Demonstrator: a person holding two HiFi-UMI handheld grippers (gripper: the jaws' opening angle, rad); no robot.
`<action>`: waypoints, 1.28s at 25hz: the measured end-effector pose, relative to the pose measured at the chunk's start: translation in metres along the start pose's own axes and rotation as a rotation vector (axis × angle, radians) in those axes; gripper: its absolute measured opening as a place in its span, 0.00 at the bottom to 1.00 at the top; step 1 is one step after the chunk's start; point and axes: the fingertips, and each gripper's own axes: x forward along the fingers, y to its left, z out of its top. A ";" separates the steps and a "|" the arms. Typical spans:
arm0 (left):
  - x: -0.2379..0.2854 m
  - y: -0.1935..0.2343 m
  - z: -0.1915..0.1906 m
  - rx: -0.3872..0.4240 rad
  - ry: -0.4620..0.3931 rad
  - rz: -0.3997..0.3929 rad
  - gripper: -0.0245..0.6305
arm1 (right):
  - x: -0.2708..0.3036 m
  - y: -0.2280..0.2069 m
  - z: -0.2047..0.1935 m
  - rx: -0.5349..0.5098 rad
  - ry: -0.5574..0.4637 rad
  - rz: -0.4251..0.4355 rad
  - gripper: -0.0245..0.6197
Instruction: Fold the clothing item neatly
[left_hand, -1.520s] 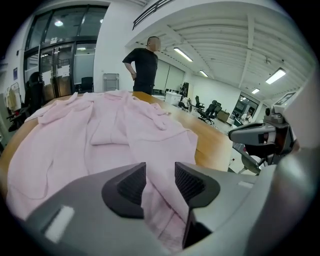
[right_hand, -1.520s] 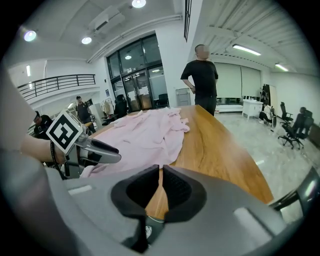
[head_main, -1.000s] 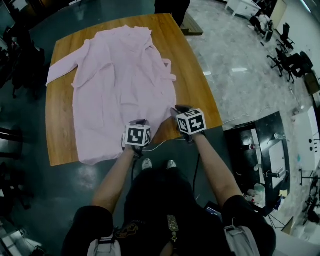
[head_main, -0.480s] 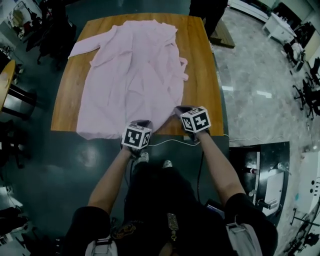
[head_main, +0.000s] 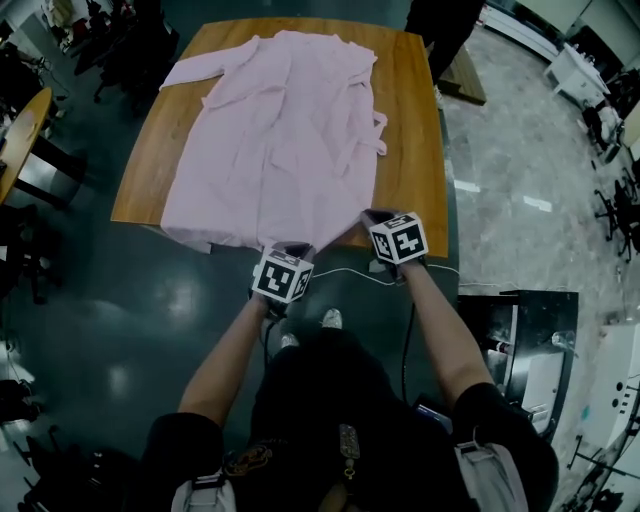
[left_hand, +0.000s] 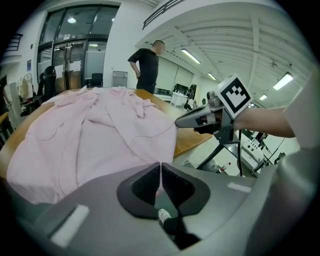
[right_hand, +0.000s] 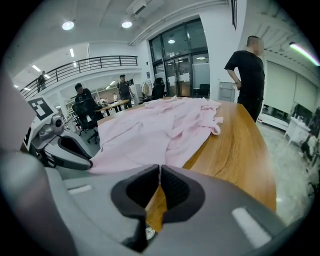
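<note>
**Near hem pinched, robe set for a first fold**

The pink robe (head_main: 285, 130) lies spread flat on the wooden tabletop (head_main: 412, 150). It runs away ahead of both hand-held grippers, with its collar end farthest from them and its hem (head_main: 220, 232) at the edge nearest us. The left hand-held gripper (left_hand: 160, 166) is clenched on that hem — a sliver of pink shows between its closed jaws. The right hand-held gripper (right_hand: 160, 169) sits just to the right of it, at the hem's right corner. Its jaws have just been closing and now meet with the cloth's edge at their tips, so we read it as pinching the corner, though only a little fabric is caught. One sleeve (head_main: 200, 72) stretches out far ahead and to the left of the left hand-held gripper. The belt (head_main: 378, 138) trails off the robe's side, ahead of the right one. A person (right_hand: 247, 70) stands beyond the far end.

We judge the cloth to be light, soft and limp. It will sag between two holds, drag and wrinkle over the wood, and slip from a shallow pinch. The hem corners look like the sensible holds for carrying the lower half up and over toward the collar — kept taut between the two. The loose sleeve and belt will likely need tucking in, or the fold will come out lumpy.
</note>
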 end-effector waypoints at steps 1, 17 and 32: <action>-0.001 -0.002 -0.001 0.000 -0.004 -0.004 0.06 | 0.000 0.000 -0.001 -0.004 0.007 -0.008 0.06; -0.016 0.002 -0.038 -0.007 0.018 -0.013 0.09 | 0.003 -0.009 -0.018 0.022 0.066 -0.145 0.07; 0.010 0.046 0.017 0.009 -0.028 0.010 0.10 | -0.018 0.013 0.004 0.028 0.002 -0.085 0.10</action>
